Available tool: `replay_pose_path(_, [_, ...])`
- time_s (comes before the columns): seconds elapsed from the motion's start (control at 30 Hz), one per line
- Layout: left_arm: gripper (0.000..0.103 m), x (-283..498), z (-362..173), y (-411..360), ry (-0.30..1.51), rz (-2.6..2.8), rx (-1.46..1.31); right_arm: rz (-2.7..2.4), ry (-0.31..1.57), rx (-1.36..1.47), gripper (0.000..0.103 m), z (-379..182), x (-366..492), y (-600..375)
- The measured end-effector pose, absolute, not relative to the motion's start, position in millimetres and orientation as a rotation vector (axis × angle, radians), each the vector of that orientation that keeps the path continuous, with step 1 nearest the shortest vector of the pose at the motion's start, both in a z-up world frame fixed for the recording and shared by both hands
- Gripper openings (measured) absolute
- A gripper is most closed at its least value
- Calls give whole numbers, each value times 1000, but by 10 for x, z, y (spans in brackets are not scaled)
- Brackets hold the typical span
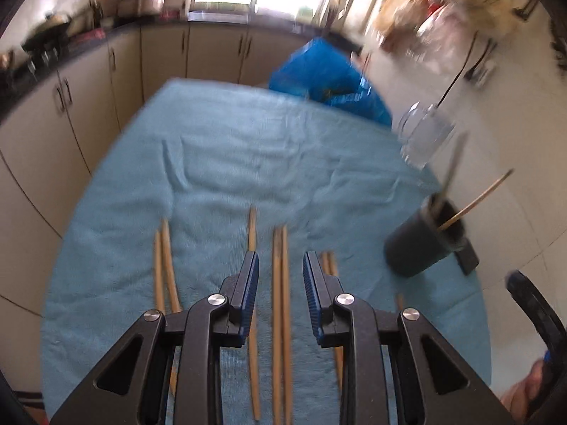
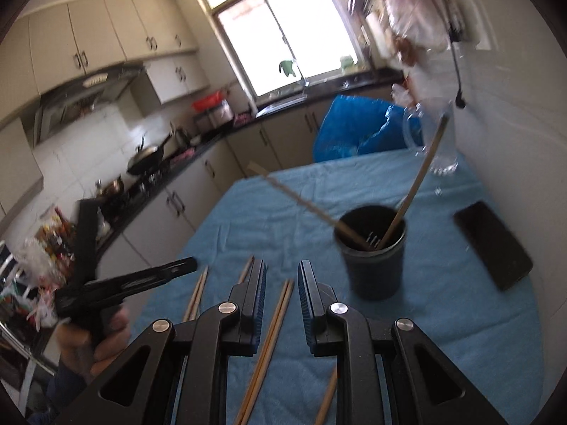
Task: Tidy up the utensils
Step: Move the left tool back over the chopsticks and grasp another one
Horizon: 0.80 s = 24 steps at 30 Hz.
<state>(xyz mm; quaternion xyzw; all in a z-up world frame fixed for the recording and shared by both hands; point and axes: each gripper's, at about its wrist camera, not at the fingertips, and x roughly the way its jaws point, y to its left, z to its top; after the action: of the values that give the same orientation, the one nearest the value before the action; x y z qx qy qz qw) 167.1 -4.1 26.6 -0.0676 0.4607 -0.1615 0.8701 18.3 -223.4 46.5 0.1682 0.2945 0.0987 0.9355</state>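
A tabletop covered by a light blue towel-like cloth [image 1: 219, 163] is seen in both wrist views, with beige kitchen cabinets [image 1: 88, 81] and a bright window [image 2: 283, 35] beyond it. A crumpled blue plastic bag [image 1: 329, 81] is seen past the far edge of the tabletop. A dark cylindrical plastic cup [image 2: 375, 251] stands on the cloth to the right; two long wooden chopsticks [image 2: 407, 198] are leaned inside it, sticking out above the rim. A clear glass mug [image 1: 423, 136] is placed behind the cup, and a flat black phone [image 2: 492, 244] is laid on the cloth to the cup's right, apart from it.

Loose wooden chopsticks [image 1: 281, 304] are laid lengthwise on the cloth in separate pairs, well apart from the cup.

The left claw [image 1: 280, 265] is held above the middle pair, its blue-padded fingers [image 1: 251, 283] parted with nothing clamped; single sticks lie just beside each finger. The right claw [image 2: 281, 276] is likewise parted and empty, with another pair [image 2: 273, 333] seen on the cloth through the gap. In the right wrist view, the left claw's black body and the hand [image 2: 95, 340] gripping it are seen at the lower left, beside the tabletop's edge.
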Motion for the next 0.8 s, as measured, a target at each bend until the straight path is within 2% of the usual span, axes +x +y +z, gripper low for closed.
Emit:
replay_pose_path(0.13, [24,2090,-88,-37,1089,-304,-179,207,628,307,20,412,197,-2124])
replay_pose_path(0.37, [23,2482,-314,-258,1139,-246,-115,195,658,282,20,319,246,-2100])
replay_pose_path(0.6, [15,2618,-486,-358,1153,-159,-25,196,691,261,20,275,341,-2026])
replay_pose_path(0.67, [7,2597,-499,-308,1154,-151,-19,202,708,250,20,262,388,-1964])
replay_pose_path(0.8, [7,2518,-487,-80,1158,-130,-62,221,748,211,20,217,491,-1788])
